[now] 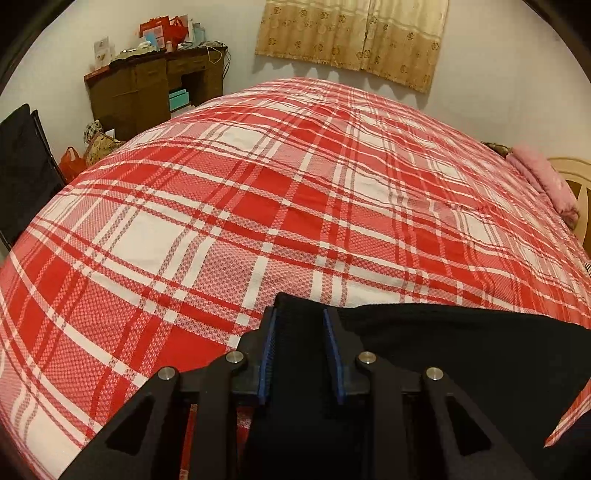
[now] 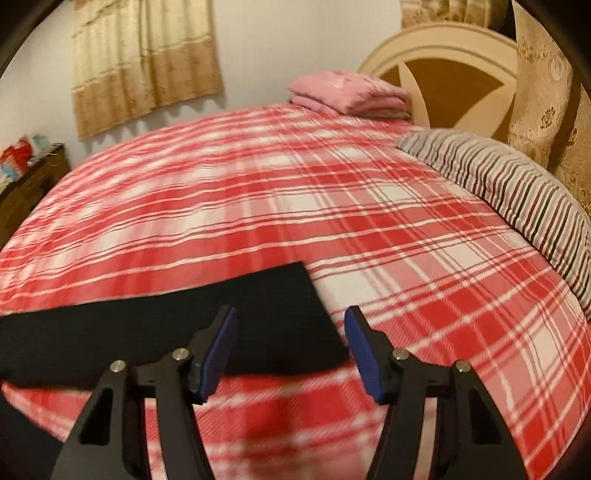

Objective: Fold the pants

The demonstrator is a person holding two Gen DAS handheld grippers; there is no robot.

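Fabric fills the gap between our left gripper's (image 1: 300,314) blue-padded fingers (image 1: 266,354): we have it clamped on a corner of the black knit pants (image 1: 461,354), low in the centre of the left wrist view. From that pinch the dark cloth spreads off to the lower right of the frame, lying over the red and white plaid bedspread (image 1: 207,206).

Over in the right wrist view, our right gripper (image 2: 290,317) is spread wide, its blue pads (image 2: 364,350) holding nothing. The pants (image 2: 184,321) show here as a long black band running from the left edge to just past the middle of the frame, flat on the plaid bedspread (image 2: 424,258). The end of that band sits between and just beyond the two fingers; the left pad overlaps the cloth in the picture, but we cannot tell whether it touches. This view is blurred.

Around us: a folded pink blanket (image 2: 347,92) at the far end of the bed in the upper centre, against the cream and brown rounded headboard (image 2: 443,66). A grey striped pillow (image 2: 509,184) lies along the right side. Beige patterned curtains (image 1: 354,33) hang on the far wall at the top, and a dark wooden desk (image 1: 147,88) piled with red bags stands in the upper left of the left wrist view.
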